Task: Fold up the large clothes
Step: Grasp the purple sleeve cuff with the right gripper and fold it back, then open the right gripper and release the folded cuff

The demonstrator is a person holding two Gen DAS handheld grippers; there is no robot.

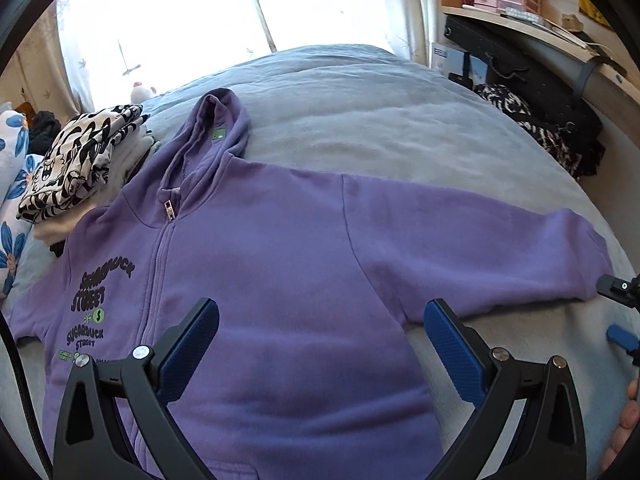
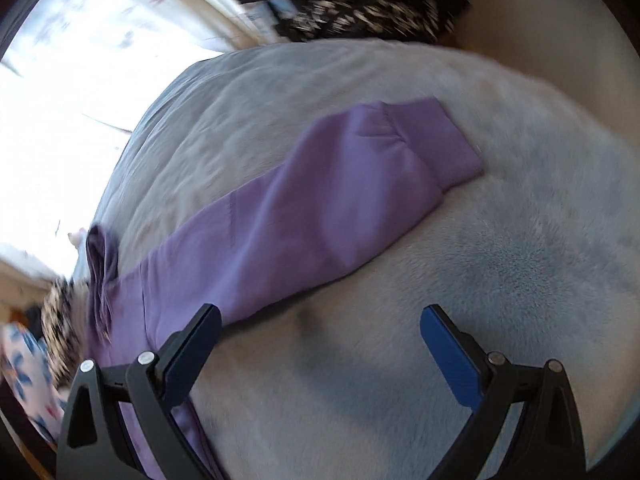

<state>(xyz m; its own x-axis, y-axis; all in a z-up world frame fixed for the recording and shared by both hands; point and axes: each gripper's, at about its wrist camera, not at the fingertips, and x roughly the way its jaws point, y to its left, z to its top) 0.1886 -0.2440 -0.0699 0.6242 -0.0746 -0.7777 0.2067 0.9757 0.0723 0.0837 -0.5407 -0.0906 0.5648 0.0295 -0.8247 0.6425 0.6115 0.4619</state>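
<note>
A purple zip hoodie lies flat and face up on the grey blanket, hood pointing away, with black print on its chest. My left gripper hovers open above the hoodie's lower body, nothing between its fingers. The hoodie's sleeve stretches out to the right across the blanket. My right gripper is open just below that sleeve, near the armpit, holding nothing. The right gripper also shows at the far right edge of the left wrist view, beside the cuff.
A folded black-and-white patterned garment sits on a pale stack left of the hood. Flowered pillows lie at the far left. Dark clothes are heaped beside the bed under a desk. Bright curtains are behind.
</note>
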